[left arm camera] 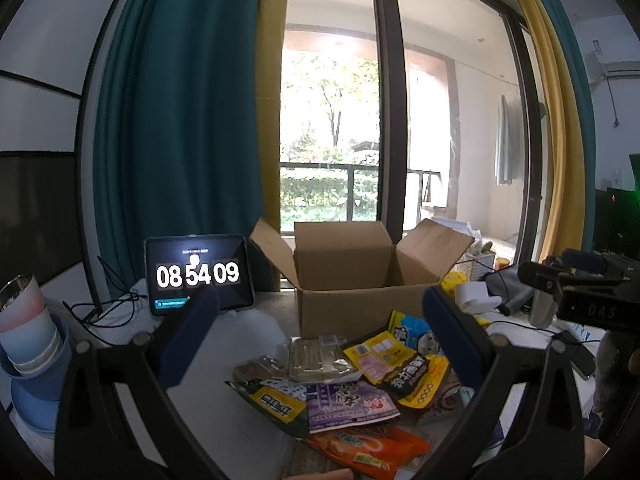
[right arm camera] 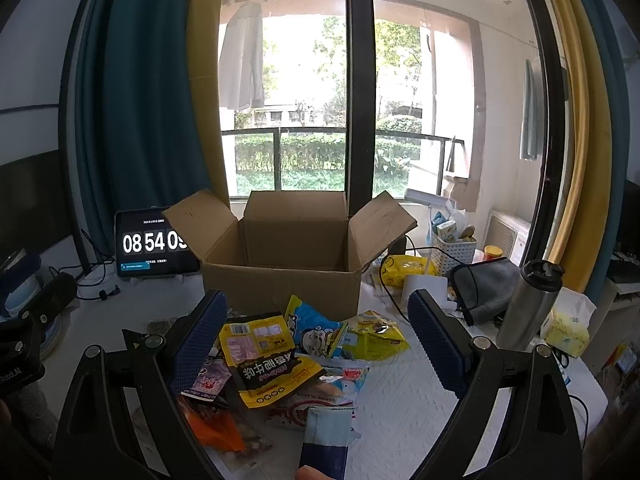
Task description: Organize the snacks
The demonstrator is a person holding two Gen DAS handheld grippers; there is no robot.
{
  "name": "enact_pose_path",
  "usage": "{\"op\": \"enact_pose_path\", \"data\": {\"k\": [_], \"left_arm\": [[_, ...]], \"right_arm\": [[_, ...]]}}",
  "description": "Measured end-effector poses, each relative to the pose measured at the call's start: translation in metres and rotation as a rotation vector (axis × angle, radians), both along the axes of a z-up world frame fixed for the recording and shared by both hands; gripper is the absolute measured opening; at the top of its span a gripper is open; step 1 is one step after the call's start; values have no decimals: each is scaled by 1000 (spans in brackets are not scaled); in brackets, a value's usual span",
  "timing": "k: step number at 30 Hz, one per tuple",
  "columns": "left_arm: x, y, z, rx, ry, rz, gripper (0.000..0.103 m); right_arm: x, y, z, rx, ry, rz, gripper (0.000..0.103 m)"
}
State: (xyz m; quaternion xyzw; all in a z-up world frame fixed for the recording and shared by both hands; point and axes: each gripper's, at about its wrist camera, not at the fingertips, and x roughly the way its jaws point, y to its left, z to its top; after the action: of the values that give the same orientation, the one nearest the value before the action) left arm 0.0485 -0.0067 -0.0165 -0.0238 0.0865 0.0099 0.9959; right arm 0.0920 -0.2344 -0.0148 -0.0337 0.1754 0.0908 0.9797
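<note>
Fingers [right arm camera: 438,336] spread wide; snack pile [right arm camera: 288,352] between, cardboard box [right arm camera: 288,276] beyond.

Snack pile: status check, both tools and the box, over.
Left tool open, empty. Right tool open, empty. Snack packets loose on table before cardboard box, flaps open, no snacks visible inside. Nothing blocking the box.

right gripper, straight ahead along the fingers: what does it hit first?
Probably the yellow-and-black snack packet atop the pile, between the open right gripper fingers; the cardboard box stands behind. Depth is uncertain.
</note>
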Motion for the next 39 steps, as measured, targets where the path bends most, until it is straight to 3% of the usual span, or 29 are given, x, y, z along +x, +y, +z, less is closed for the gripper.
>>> {"op": "enact_pose_path", "data": {"k": [6,11,24,31,35,39], "left_arm": [[2,-1,-4,0,20,2,102],[10,1,-17,5,86,-2,102],[54,15,-106,-80,460,-64,102],[60,8,-142,-137,594,-109,102],[57,1,-142,-170,604,-140,102],[65,-21,-135,-126,611,-209,102]], "right_arm": [[1,0,-3,3,8,2,94],[7,-3,-18,9,50,-5,94],[47,-22,-109,-33,303,-44,94],[50,-25,-150,-39,418,-14,94],[50,-23,-165,-37,457,2,94],[52,-24,-171,-27,477,9,94]]}}
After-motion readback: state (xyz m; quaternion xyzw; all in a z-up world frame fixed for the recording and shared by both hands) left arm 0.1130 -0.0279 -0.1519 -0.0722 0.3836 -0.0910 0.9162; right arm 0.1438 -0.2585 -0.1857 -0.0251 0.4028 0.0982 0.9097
